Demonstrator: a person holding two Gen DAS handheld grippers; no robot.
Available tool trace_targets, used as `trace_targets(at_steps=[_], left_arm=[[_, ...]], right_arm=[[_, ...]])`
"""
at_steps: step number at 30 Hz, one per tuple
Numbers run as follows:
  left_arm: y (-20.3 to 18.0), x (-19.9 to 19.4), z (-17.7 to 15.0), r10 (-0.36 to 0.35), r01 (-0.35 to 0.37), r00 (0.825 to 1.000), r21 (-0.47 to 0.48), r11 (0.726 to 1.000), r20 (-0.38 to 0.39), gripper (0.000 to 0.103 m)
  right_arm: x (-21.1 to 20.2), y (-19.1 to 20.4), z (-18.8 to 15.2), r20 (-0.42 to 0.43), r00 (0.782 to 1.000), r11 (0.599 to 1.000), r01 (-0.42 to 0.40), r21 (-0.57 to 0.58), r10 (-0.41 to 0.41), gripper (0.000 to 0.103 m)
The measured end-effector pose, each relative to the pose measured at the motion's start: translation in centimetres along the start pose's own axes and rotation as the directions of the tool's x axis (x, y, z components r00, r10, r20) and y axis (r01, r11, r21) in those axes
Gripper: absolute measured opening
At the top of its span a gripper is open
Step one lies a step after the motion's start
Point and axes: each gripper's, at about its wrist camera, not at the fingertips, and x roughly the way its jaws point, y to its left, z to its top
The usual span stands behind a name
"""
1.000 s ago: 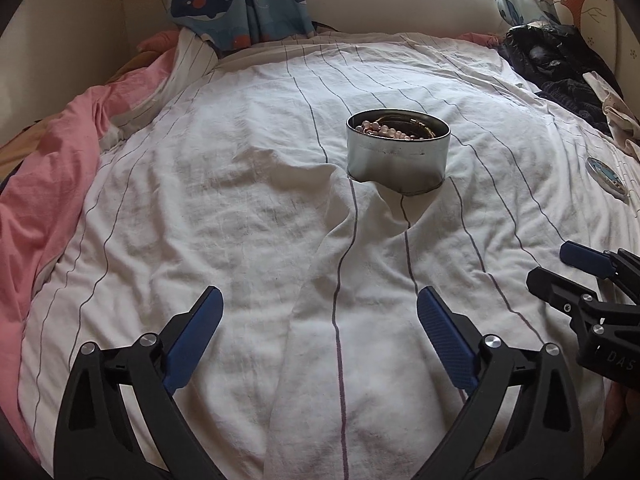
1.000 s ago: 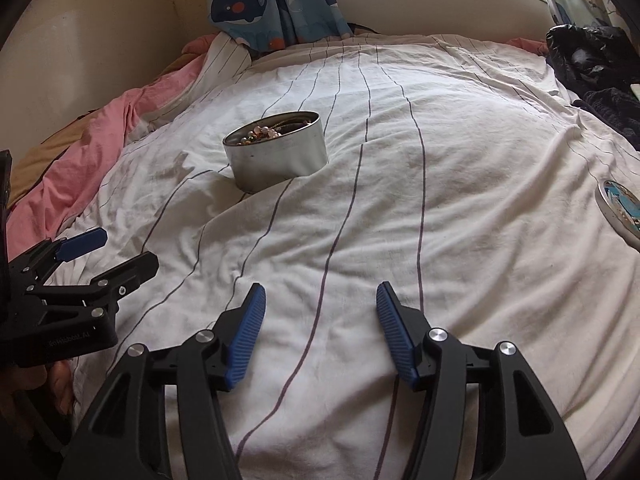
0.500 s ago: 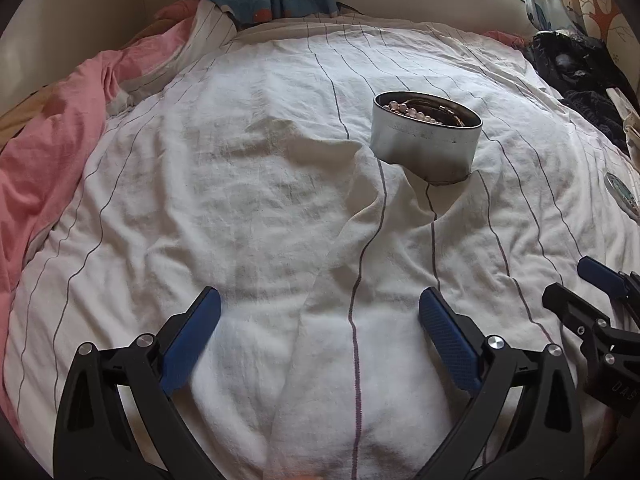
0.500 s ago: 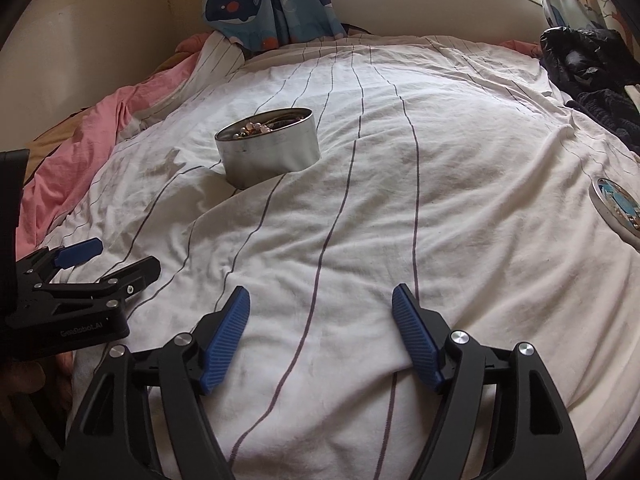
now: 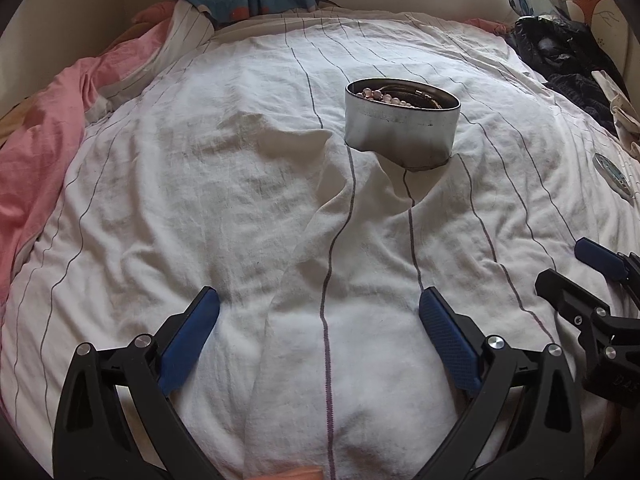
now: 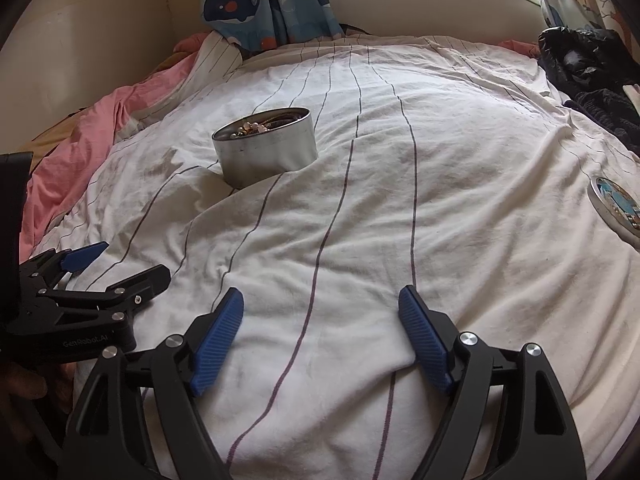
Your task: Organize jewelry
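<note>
Hovering over the bed (image 5: 200, 208): both claws empty, nothing between the blue pads. Left claw (image 5: 319, 312) spread wide above the striped white sheet (image 6: 460, 168). Right claw (image 6: 321, 312) jaws have just been opening, now wide too, only sheet under them. Tin (image 5: 401, 123) sits open on the sheet, well ahead of both claws, slightly sunk into a fold. Beads (image 5: 384, 97) and other jewelry inside, details too small to tell. Round lid (image 6: 618, 208) lies flat near the right edge, well apart from tin. Pink blanket (image 5: 36, 148) left, dark clothes (image 6: 592, 76) far right.
</note>
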Motion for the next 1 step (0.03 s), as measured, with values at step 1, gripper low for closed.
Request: trace_targets(at_steps=[1], left_arm=[[-0.04,-0.02,-0.04,0.006,-0.006,1.000,0.003,1.000,0.000,0.096]], right_arm=[[0.02,0.01,-0.02,-0.001,1.000,1.000,0.002,0.001,-0.002,0.079]])
